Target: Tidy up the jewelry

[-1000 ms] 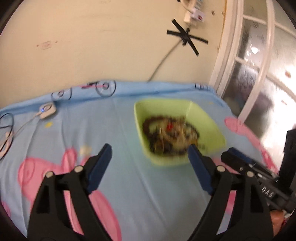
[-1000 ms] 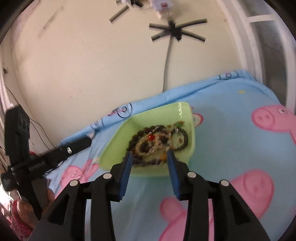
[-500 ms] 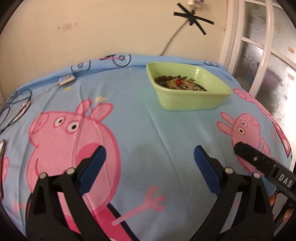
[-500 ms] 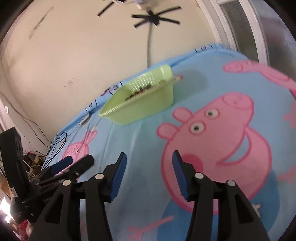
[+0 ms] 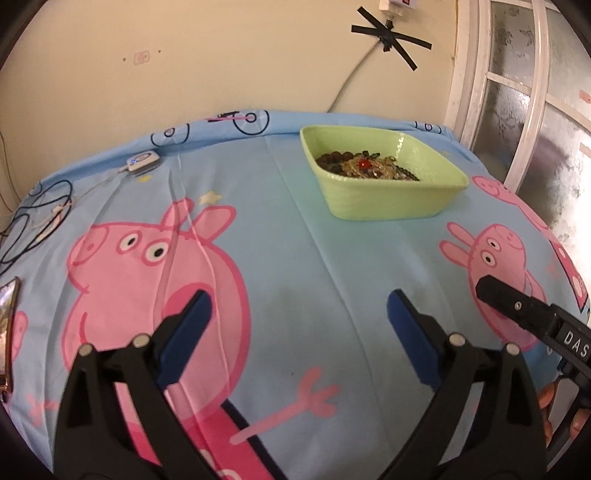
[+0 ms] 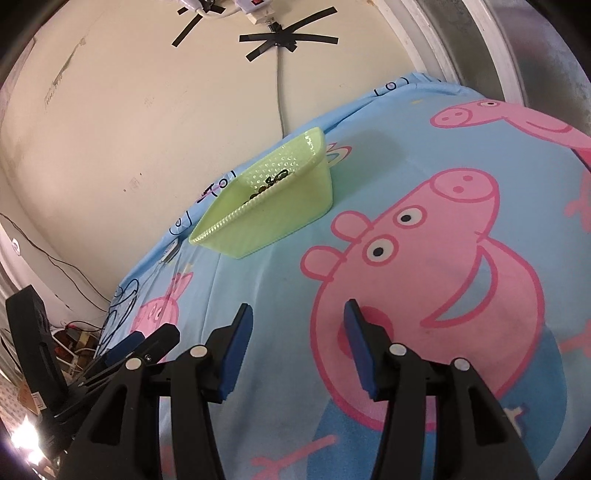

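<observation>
Cream wall [image 5: 221, 55] (taped cable [image 5: 388, 35])

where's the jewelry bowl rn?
The green bowl sits at the far end of the blue cartoon bedsheet near the wall, right of centre in the left wrist view, ahead of both grippers, with the jewelry inside.

A home bedroom is indicated: a cartoon-pig bedsheet [image 5: 280, 236] is spread beneath a cable-taped wall [image 5: 184, 55] at twelve o'clock.
</observation>
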Motion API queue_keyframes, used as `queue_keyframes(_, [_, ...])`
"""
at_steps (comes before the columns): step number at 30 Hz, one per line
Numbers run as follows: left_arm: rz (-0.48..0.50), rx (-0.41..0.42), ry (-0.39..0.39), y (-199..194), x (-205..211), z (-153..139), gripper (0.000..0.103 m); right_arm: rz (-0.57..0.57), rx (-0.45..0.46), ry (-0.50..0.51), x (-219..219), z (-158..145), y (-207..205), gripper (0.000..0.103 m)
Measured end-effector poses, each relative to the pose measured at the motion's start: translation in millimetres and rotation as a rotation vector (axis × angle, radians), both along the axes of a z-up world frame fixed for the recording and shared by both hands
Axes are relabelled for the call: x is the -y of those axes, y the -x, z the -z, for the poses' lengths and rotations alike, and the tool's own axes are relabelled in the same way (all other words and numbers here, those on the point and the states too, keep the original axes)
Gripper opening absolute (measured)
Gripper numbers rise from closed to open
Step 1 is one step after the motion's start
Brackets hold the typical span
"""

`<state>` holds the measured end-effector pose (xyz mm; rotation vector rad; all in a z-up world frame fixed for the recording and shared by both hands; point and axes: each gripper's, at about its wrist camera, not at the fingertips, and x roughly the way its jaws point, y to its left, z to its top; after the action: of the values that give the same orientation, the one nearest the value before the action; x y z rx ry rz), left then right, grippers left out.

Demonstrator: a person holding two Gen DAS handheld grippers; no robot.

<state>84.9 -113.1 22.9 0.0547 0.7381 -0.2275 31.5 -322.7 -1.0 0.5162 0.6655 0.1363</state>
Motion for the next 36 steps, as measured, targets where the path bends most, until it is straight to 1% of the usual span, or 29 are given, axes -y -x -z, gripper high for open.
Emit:
queue_keyframes(3, [-0.003,0.006,-0.006,1,-1,-1,0.092,0.003,-0.002,0.019,-2,-1,0,0.027])
queue_keyframes(4, [-0.006,0.011,-0.006,2,-1,-1,0.096,0.003,-0.003,0.028,-3,-1,0,0.027])
queue_keyframes(5, [-0.006,0.017,-0.003,2,-2,-2,0.097,0.003,-0.004,0.036,-4,-1,0,0.027])
queue_keyframes(12, [-0.031,0.034,-0.022,4,-2,-4,0.097,-0.009,-0.008,0.063,-8,-2,-2,0.027])
queue_keyframes(14, [-0.044,0.034,-0.042,4,-2,-5,0.097,-0.009,-0.007,0.061,-8,-1,-1,0.027])
queue_keyframes(15, [-0.07,0.034,-0.073,4,0,-4,0.097,-0.007,-0.007,0.059,-9,-2,-1,0.028])
queue_keyframes(17, [-0.088,0.025,-0.111,3,1,-2,0.097,-0.007,-0.007,0.057,-8,-2,-1,0.028])
queue_keyframes(19, [-0.071,0.019,-0.103,3,2,-1,0.097,-0.007,-0.007,0.06,-9,-2,-1,0.028])
queue_keyframes(27, [-0.068,0.001,-0.084,2,-2,1,0.097,-0.011,-0.006,0.057,-9,-2,0,0.028])
queue_keyframes(36, [-0.065,-0.013,-0.069,2,-3,3,0.097,-0.016,-0.004,0.083,-13,-3,0,0.028])
